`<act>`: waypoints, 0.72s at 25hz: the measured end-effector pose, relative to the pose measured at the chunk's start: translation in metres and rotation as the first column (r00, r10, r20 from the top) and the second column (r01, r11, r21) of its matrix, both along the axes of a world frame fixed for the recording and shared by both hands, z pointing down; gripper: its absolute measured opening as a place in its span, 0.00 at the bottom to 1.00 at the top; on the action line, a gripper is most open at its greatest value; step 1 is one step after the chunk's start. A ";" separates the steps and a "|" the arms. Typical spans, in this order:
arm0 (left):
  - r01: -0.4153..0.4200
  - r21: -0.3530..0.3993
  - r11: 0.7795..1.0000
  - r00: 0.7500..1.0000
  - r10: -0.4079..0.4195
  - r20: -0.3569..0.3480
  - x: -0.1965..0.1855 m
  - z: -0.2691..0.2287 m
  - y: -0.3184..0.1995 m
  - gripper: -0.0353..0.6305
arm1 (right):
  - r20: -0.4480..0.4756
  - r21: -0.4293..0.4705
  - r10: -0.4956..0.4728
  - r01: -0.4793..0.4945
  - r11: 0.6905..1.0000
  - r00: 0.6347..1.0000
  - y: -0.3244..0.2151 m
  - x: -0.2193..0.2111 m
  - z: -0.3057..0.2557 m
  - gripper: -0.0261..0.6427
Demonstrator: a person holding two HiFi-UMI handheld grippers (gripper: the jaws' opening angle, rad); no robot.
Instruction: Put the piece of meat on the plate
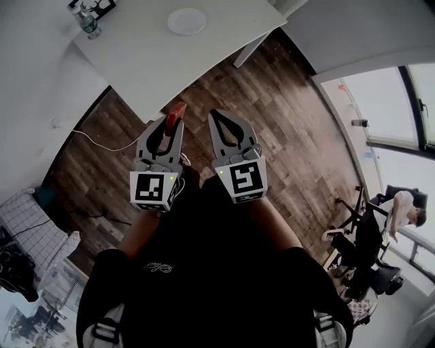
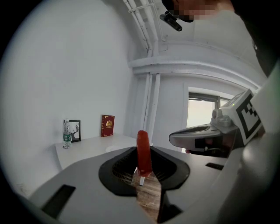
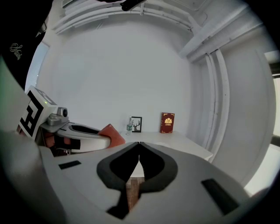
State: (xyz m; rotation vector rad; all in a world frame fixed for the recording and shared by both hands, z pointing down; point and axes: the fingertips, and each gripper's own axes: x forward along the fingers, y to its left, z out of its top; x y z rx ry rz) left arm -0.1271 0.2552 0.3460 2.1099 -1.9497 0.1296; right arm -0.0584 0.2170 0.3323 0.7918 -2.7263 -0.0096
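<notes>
The piece of meat (image 2: 143,146) is a thin, smooth, red slab with a rounded top edge. It stands upright and edge-on in the left gripper view, where a small pale bit shows under its lower end. It sits between the jaws of the left gripper (image 2: 143,152), which are clamped on its flat sides. Its lower part is down among the dark pads and its upper part rises clear above the jaw tips. In the head view the meat (image 1: 177,114) pokes out past the tips of the left gripper (image 1: 171,126), above the wooden floor (image 1: 272,102) and just short of the edge of the white table (image 1: 136,54). The plate (image 1: 186,21), round and white, lies on that table well apart from the meat. The right gripper (image 3: 139,143) has its jaws together, tips touching, with nothing between them. From its view the meat (image 3: 113,134) shows as a reddish wedge at the tip of the left gripper beside it.
</notes>
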 end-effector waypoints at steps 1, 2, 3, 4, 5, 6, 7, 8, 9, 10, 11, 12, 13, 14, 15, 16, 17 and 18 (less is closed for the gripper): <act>-0.003 -0.003 1.000 1.000 0.003 0.001 -0.002 0.001 -0.005 0.18 | -0.003 -0.004 0.004 -0.004 1.000 1.000 -0.005 0.000 0.000 0.07; -0.007 -0.006 1.000 1.000 0.007 -0.002 -0.002 0.002 -0.011 0.18 | -0.006 -0.010 0.010 -0.010 1.000 1.000 -0.010 0.001 0.001 0.07; -0.012 -0.006 1.000 1.000 0.012 -0.009 -0.002 0.001 -0.017 0.18 | -0.008 -0.015 0.016 -0.016 1.000 1.000 -0.016 0.002 0.002 0.07; -0.018 -0.006 1.000 1.000 0.018 -0.017 0.000 0.000 -0.023 0.18 | -0.008 -0.019 0.020 -0.020 1.000 1.000 -0.022 0.002 0.002 0.07; -0.023 -0.005 1.000 0.999 0.022 -0.024 0.001 0.000 -0.029 0.18 | -0.008 -0.022 0.022 -0.022 1.000 1.000 -0.029 0.003 0.003 0.07; -0.024 -0.007 1.000 0.999 0.024 -0.025 0.002 0.001 -0.035 0.18 | -0.007 -0.026 0.021 -0.021 0.999 1.000 -0.036 0.003 0.004 0.07; -0.023 -0.012 1.000 1.000 0.022 -0.021 0.003 0.005 -0.042 0.18 | -0.006 -0.030 0.017 -0.017 0.999 1.000 -0.044 0.003 0.006 0.07; -0.017 -0.020 1.000 1.000 0.017 -0.013 0.004 0.008 -0.049 0.18 | -0.003 -0.034 0.009 -0.009 0.999 1.000 -0.052 0.003 0.009 0.07; -0.009 -0.030 1.000 1.000 0.009 -0.001 0.004 0.011 -0.057 0.18 | 0.002 -0.037 -0.001 0.001 0.999 1.000 -0.060 0.002 0.011 0.07; 0.003 -0.038 0.999 1.000 -0.003 0.015 0.003 0.013 -0.065 0.18 | 0.009 -0.038 -0.012 0.012 0.999 1.000 -0.069 0.002 0.012 0.07; 0.015 -0.042 0.999 1.000 -0.014 0.028 0.002 0.014 -0.072 0.18 | 0.015 -0.039 -0.022 0.023 0.999 1.000 -0.077 0.001 0.013 0.07; 0.025 -0.043 0.999 0.999 -0.024 0.034 0.002 0.013 -0.079 0.18 | 0.021 -0.042 -0.031 0.032 0.999 0.999 -0.086 0.000 0.014 0.07; 0.032 -0.041 0.999 0.999 -0.031 0.031 0.004 0.012 -0.086 0.18 | 0.026 -0.048 -0.038 0.039 0.998 0.999 -0.094 0.001 0.014 0.07; 0.036 -0.041 0.998 0.999 -0.035 0.026 0.007 0.011 -0.093 0.18 | 0.031 -0.054 -0.045 0.047 0.997 0.998 -0.103 0.001 0.013 0.07; 0.039 -0.045 0.998 0.999 -0.038 0.024 0.010 0.011 -0.101 0.18 | 0.036 -0.058 -0.053 0.055 0.997 0.998 -0.113 0.001 0.012 0.07; 0.042 -0.053 0.998 0.999 -0.041 0.030 0.013 0.012 -0.109 0.18 | 0.041 -0.059 -0.061 0.064 0.996 0.997 -0.123 0.001 0.011 0.07; 0.045 -0.060 0.997 0.998 -0.043 0.041 0.015 0.012 -0.119 0.18 | 0.047 -0.060 -0.068 0.070 0.996 0.997 -0.134 0.000 0.009 0.07; 0.049 -0.063 0.997 0.998 -0.045 0.053 0.017 0.012 -0.129 0.18 | 0.057 -0.063 -0.072 0.076 0.995 0.996 -0.145 0.001 0.008 0.07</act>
